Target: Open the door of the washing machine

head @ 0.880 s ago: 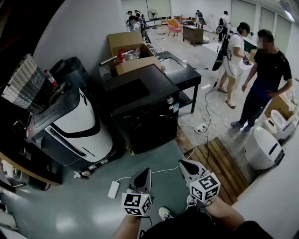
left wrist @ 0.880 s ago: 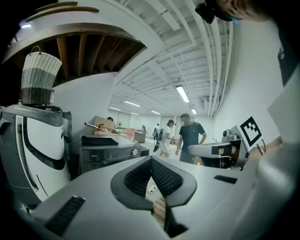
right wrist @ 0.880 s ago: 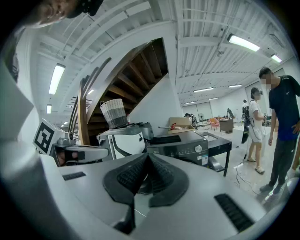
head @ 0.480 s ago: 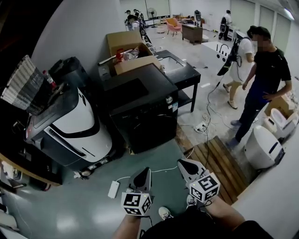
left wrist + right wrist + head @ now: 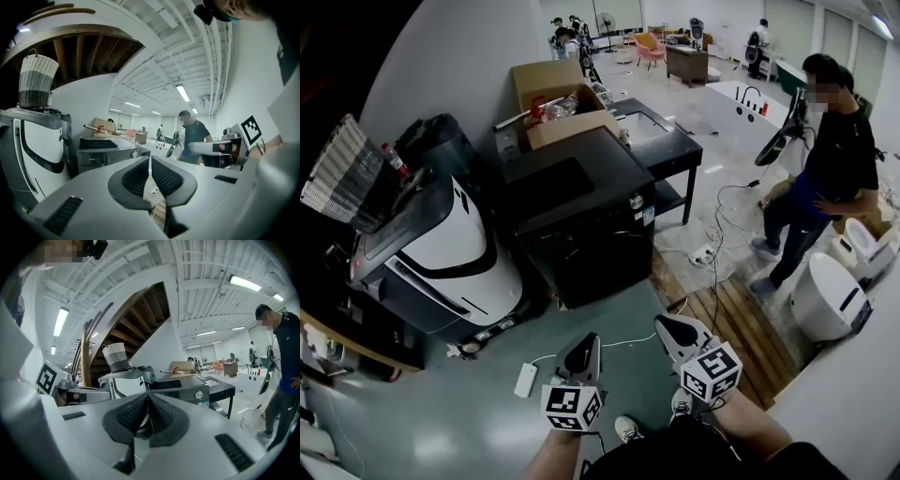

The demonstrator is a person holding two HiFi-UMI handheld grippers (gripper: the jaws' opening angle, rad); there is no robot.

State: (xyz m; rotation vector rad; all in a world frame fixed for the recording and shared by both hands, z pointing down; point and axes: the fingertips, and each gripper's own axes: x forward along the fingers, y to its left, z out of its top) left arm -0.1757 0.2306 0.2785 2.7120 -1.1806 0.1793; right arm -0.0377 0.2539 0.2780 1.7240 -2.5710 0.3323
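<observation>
The black front-loading washing machine (image 5: 581,220) stands on the floor ahead, its dark front door (image 5: 605,251) facing me and closed. It also shows in the left gripper view (image 5: 108,154) and the right gripper view (image 5: 186,392). My left gripper (image 5: 591,339) is held low in front of me, well short of the machine, shut with nothing between its pads (image 5: 149,159). Beside it on the right, my right gripper (image 5: 662,324) is also shut and empty (image 5: 147,397). Both point roughly level toward the machine.
A white and black machine (image 5: 441,244) with a woven basket (image 5: 342,173) on top stands left of the washer. Behind are a cardboard box (image 5: 558,94) and a black table (image 5: 666,145). A person in black (image 5: 825,159), a white appliance (image 5: 825,295), a wooden pallet (image 5: 736,328) and floor cables are on the right.
The person in white has gone from beside the person in black, who has stepped toward the left. Both grippers have stayed where they were, still shut.
</observation>
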